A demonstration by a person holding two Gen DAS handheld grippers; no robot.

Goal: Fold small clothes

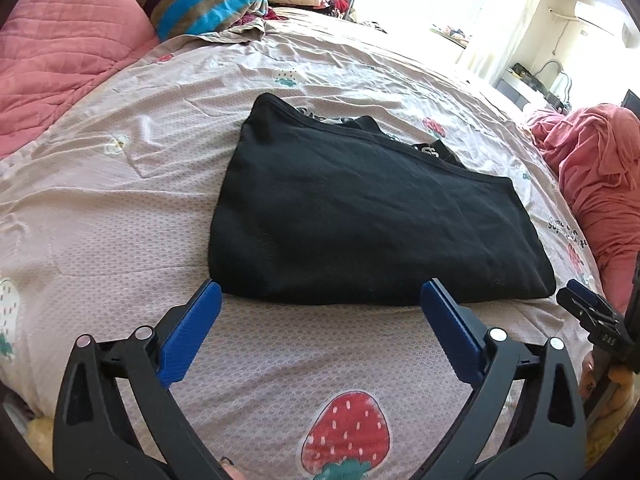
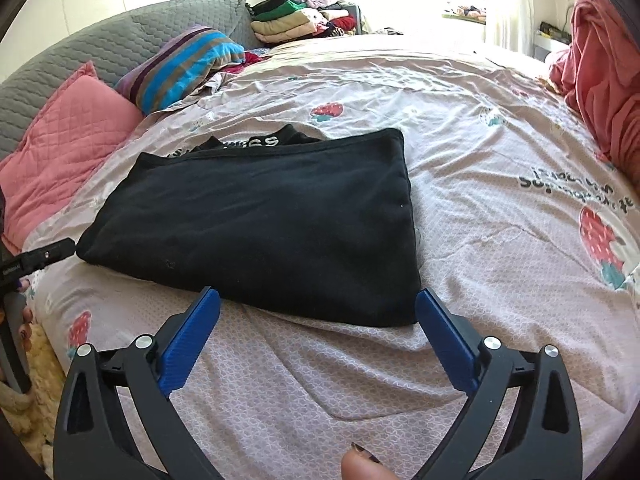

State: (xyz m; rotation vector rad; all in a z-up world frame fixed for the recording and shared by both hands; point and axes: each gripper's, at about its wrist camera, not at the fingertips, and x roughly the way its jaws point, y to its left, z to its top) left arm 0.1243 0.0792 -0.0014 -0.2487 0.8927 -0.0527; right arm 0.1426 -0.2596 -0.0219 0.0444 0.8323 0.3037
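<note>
Nearest us, our left gripper (image 1: 320,300) and right gripper (image 2: 318,304) both stand spread wide with nothing between the blue pads, just short of the near edge of the folded black garment (image 1: 360,216). It lies flat on the strawberry-print bedsheet (image 1: 100,208), bare sheet around it. Farther off: a pink pillow (image 2: 68,148), a striped pillow (image 2: 184,64), stacked clothes (image 2: 296,20).

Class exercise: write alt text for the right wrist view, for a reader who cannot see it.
A folded black garment lies flat on a strawberry-print bedsheet, just beyond the right gripper, whose blue fingers stand wide open and hold nothing. Pillows and a clothes pile sit at the far end, and the left gripper shows at the left edge.
</note>
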